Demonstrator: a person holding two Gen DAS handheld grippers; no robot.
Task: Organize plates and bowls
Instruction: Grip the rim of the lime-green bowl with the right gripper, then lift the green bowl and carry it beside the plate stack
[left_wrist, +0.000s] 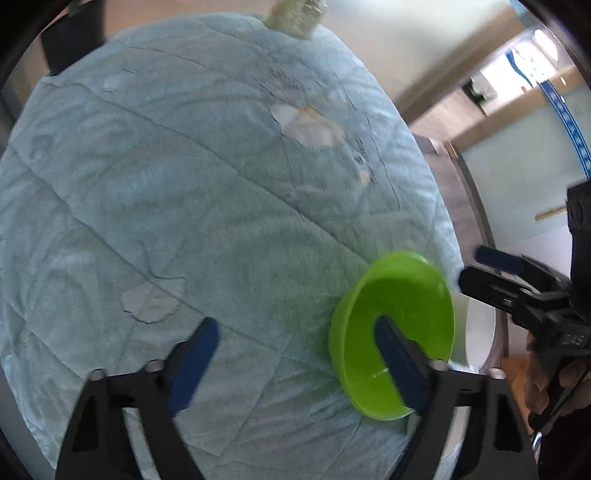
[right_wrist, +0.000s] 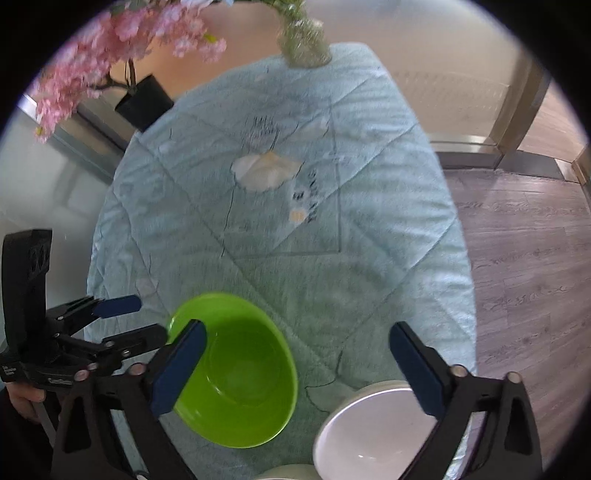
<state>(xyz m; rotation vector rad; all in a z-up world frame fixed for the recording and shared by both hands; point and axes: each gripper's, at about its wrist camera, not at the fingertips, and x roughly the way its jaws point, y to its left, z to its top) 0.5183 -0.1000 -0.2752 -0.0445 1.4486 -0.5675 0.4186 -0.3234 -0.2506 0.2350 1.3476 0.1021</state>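
Observation:
A bright green bowl (left_wrist: 391, 332) (right_wrist: 236, 373) sits on the pale blue quilted cloth near the table's front edge. My left gripper (left_wrist: 295, 365) is open, its right finger over the bowl's inside and its left finger out on the cloth. In the right wrist view the left gripper (right_wrist: 133, 321) stands at the bowl's left rim. My right gripper (right_wrist: 295, 369) is open and empty above the cloth, between the green bowl and a white bowl (right_wrist: 373, 432) at the front right. The right gripper (left_wrist: 484, 269) also shows at the far right of the left wrist view.
The pale blue cloth (right_wrist: 288, 206) covers the whole table, with a printed cloud patch (right_wrist: 264, 171) in its middle. A glass vase (right_wrist: 303, 44) stands at the far edge. A potted pink blossom tree (right_wrist: 110, 48) stands beyond the far left corner. Wood floor (right_wrist: 524, 258) lies to the right.

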